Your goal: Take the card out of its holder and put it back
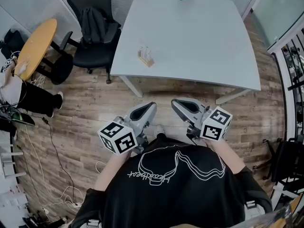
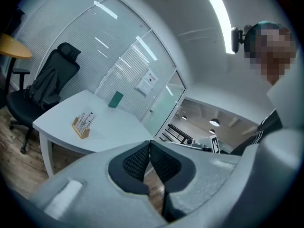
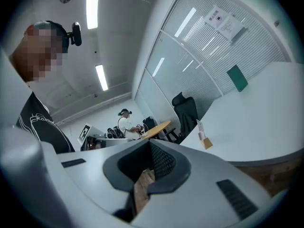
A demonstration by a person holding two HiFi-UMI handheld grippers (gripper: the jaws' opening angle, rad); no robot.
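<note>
1. The white worktop (image 1: 190, 37) fills the far half of our head view, and a black office chair (image 1: 92, 30) stands at its left.
2. We hold the left gripper (image 1: 150, 105) and right gripper (image 1: 175, 102) side by side over the wooden floor (image 1: 76, 113), close to our chest and short of the worktop. Both pairs of fingers are pressed together on nothing.
3. The wooden holder (image 1: 146, 59) sits near the worktop's near-left edge, well apart from both grippers.
4. The card (image 1: 145, 51) stands upright in it.
</note>
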